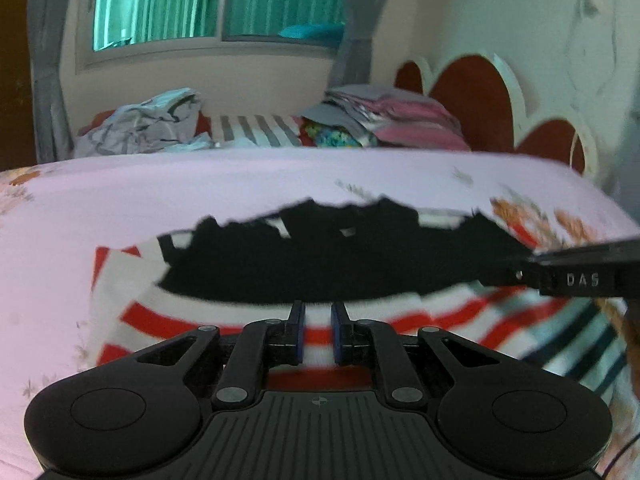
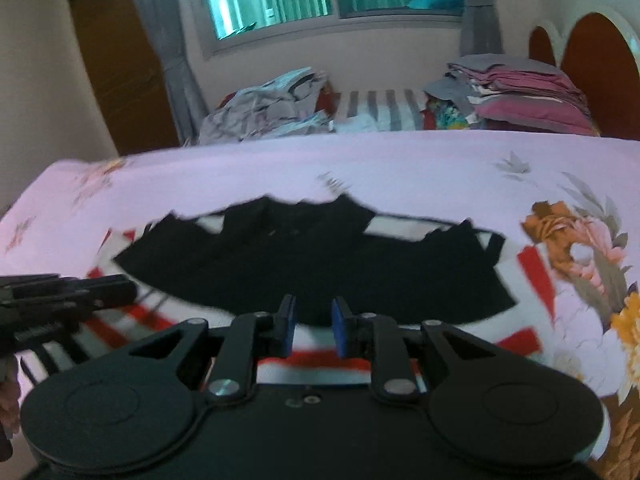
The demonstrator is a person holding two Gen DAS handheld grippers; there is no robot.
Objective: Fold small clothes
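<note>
1. Bedding comes first: a pale pink bedsheet [image 1: 200,188] with a flower print covers the bed and fills most of both wrist views.
2. Behind the bed a window [image 1: 216,0] glows green between grey curtains, and a red scalloped headboard [image 1: 472,96] stands at the right.
3. A stack of folded pink and grey clothes [image 1: 396,118] sits at the far right of the bed near the headboard; a crumpled pale heap of laundry [image 1: 140,124] lies at the far left.
4. A red and white striped cloth [image 1: 248,316] is spread on the sheet close to the cameras.
5. On top of it lies the black garment [image 1: 320,264], laid out flat and wide across the stripes, its far edge ragged in outline; both views are blurred.
6. The left gripper [image 1: 318,322] hovers over the near edge of the striped cloth, its blue-padded jaws narrowly parted with nothing between them.
7. The right gripper [image 2: 312,320] sits just short of the garment's near hem, jaws likewise a small gap apart and holding nothing.
</note>
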